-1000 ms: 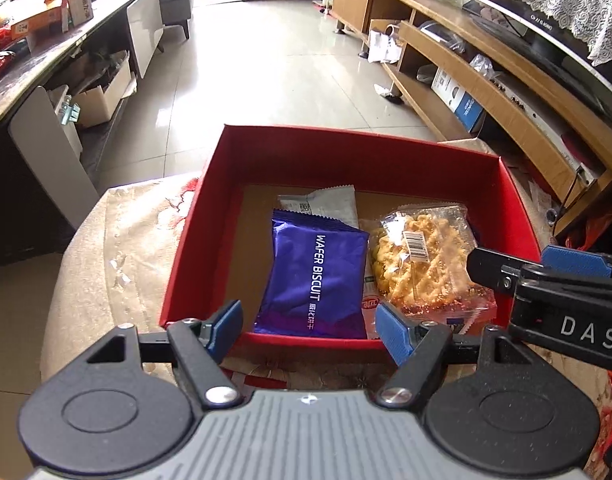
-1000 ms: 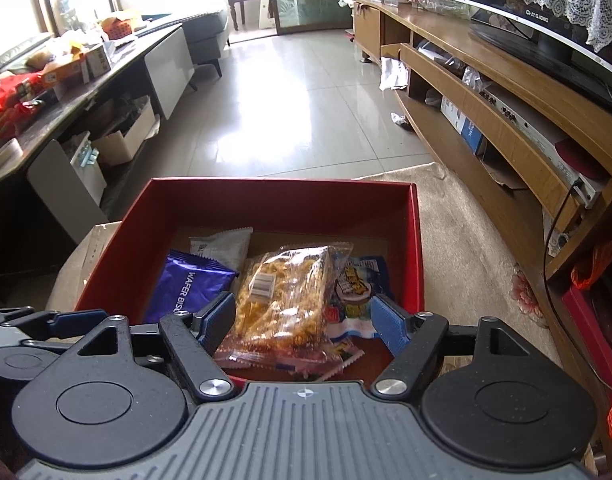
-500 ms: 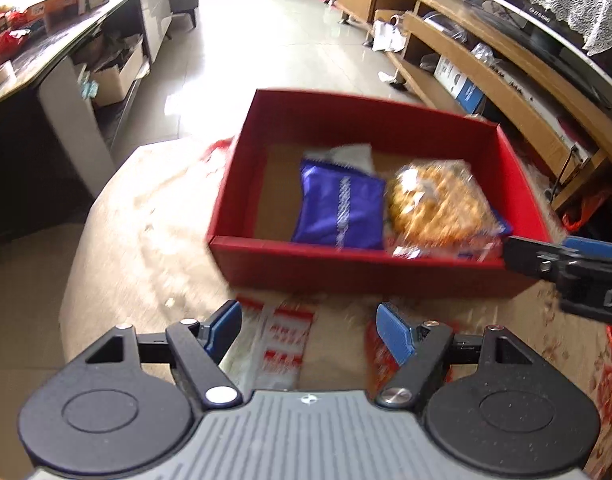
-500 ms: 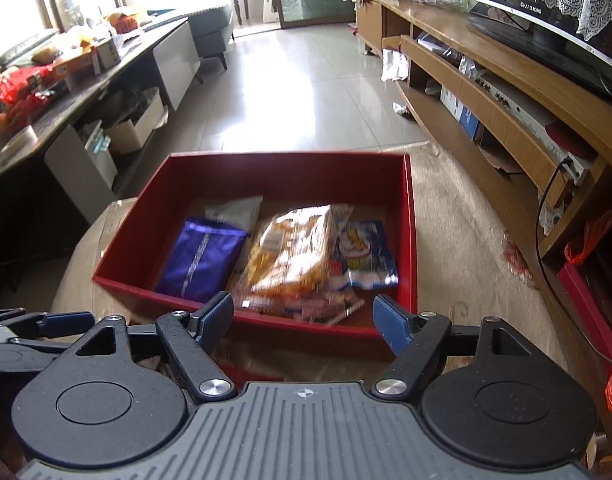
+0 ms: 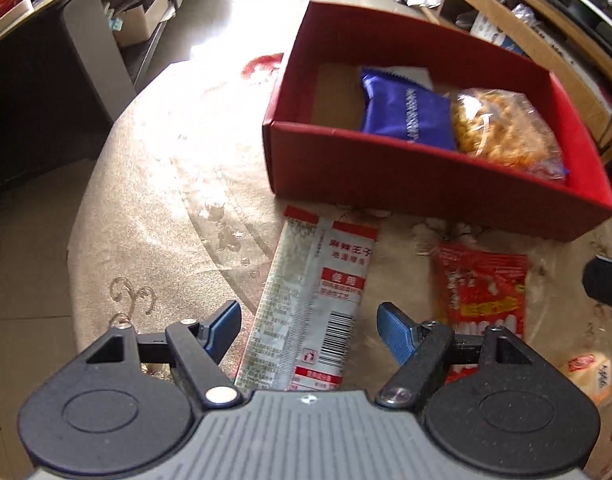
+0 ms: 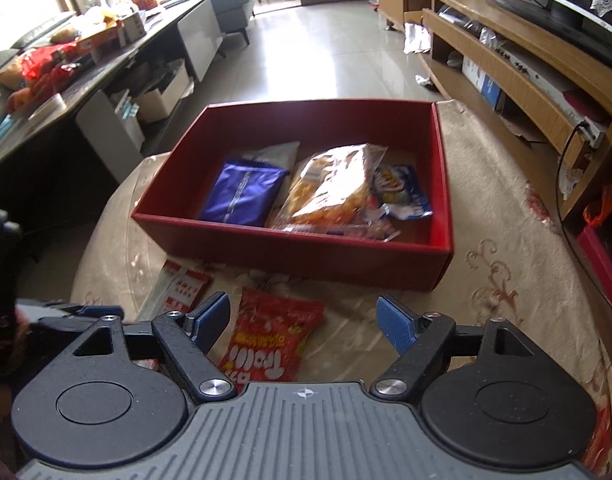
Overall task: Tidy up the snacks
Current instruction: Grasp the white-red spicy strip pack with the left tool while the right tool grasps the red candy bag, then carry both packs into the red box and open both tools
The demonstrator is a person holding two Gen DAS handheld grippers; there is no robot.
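Both tongs, left [image 5: 309,332] and right [image 6: 303,320], are held wide open and empty. A long white-and-red foil snack sachet [image 5: 309,304] and a red crinkly snack bag [image 6: 268,340] are left on the worktop, near the red cardboard box [image 6: 306,256]; if pinched flat, slippage is likely.

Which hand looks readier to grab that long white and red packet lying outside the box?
Left. The left gripper hangs open directly over the white packet; the right gripper faces the red bag.

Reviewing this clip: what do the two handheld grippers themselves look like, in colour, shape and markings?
Both look alike. The left gripper and right gripper each have a grey ribbed body with a small crosshair mark, two black rounded housings with circular recesses, black linkage arms with silver pivot screws, and blue textured fingertips. No cables or sleeves show.
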